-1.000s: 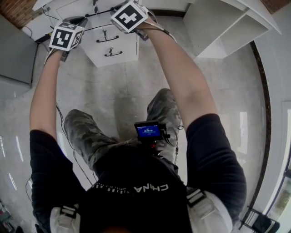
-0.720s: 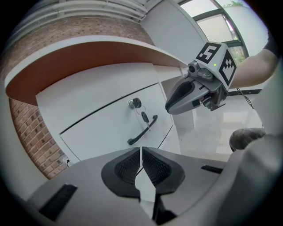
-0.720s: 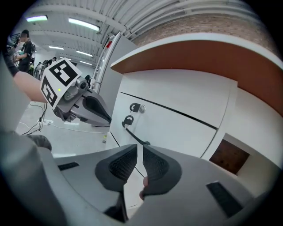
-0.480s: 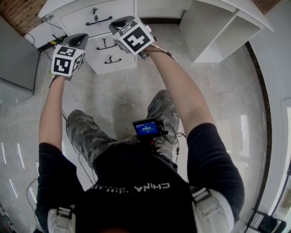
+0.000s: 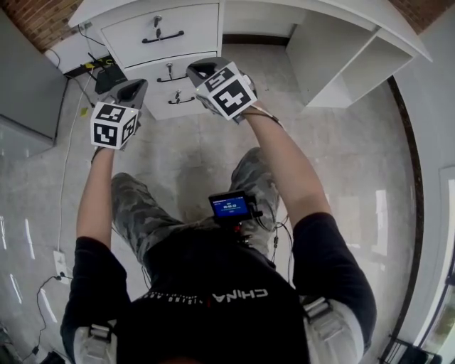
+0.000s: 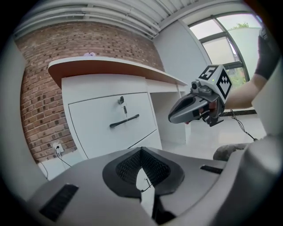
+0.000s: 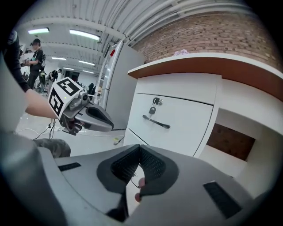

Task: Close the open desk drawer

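Left tool (image 5: 134,89) and right tool (image 5: 200,70) held near open drawer (image 5: 160,108), low under far white surface (image 5: 121,8) — jaws pressed together, empty. Cables (image 5: 96,62) seen on floor far left, grey cabinet (image 5: 25,78) beside.

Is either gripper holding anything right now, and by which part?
Nothing is held. The left gripper and the right gripper both have their jaws together with nothing between them, clear of the drawers.

"CHINA" is printed on the black shirt (image 5: 213,316) (seen upside down).
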`<state>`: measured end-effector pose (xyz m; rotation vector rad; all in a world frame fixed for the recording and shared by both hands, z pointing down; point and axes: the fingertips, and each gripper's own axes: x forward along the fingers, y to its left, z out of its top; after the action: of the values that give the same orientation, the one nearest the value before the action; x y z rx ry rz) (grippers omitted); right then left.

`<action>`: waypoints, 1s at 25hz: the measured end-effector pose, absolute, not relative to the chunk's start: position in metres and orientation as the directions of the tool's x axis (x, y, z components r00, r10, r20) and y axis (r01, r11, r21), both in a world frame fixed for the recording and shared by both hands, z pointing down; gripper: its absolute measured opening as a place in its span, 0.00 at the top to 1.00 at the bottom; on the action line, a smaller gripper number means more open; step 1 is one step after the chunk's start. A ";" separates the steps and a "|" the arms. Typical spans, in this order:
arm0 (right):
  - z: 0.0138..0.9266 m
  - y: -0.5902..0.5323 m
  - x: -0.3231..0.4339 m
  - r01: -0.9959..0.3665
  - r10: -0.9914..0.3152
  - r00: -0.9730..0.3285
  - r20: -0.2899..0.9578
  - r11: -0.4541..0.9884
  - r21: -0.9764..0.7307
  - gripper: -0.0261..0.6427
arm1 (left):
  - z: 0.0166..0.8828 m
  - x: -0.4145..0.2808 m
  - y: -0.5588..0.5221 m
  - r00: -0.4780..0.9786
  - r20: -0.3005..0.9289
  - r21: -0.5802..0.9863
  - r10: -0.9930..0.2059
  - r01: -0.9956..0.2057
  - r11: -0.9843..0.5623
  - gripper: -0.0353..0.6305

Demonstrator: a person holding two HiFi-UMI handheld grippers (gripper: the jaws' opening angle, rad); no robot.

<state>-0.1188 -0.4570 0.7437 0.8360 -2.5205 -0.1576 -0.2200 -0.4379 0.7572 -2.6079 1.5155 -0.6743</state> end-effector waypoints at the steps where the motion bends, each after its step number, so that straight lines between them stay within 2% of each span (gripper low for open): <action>1: 0.742 -0.458 -0.118 -0.540 -0.591 -0.700 0.400 0.805 0.245 0.94 | 0.754 -0.221 -0.440 0.427 0.335 -0.253 -0.840 -0.818 -0.516 0.93; 5: 0.751 -0.462 -0.119 -0.543 -0.588 -0.693 0.417 0.806 0.234 0.94 | 0.756 -0.215 -0.444 0.452 0.338 -0.231 -0.825 -0.810 -0.538 0.93; 15: 0.783 -0.477 -0.114 -0.555 -0.542 -0.650 0.533 0.817 0.154 0.94 | 0.780 -0.212 -0.460 0.489 0.463 -0.186 -0.739 -0.762 -0.620 0.93; 19: 0.737 -0.461 -0.111 -0.555 -0.480 -0.636 0.604 0.829 0.075 0.94 | 0.733 -0.210 -0.442 0.490 0.543 -0.134 -0.682 -0.751 -0.647 0.93; 25: 0.588 -0.455 -0.109 -0.557 -0.420 -0.637 0.646 0.831 -0.008 0.94 | 0.591 -0.205 -0.426 0.499 0.613 -0.059 -0.613 -0.745 -0.665 0.93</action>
<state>-0.1087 -0.4548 0.5881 0.7115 -2.3525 0.2720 -0.2053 -0.4263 0.5905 -2.8998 1.3334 -1.0374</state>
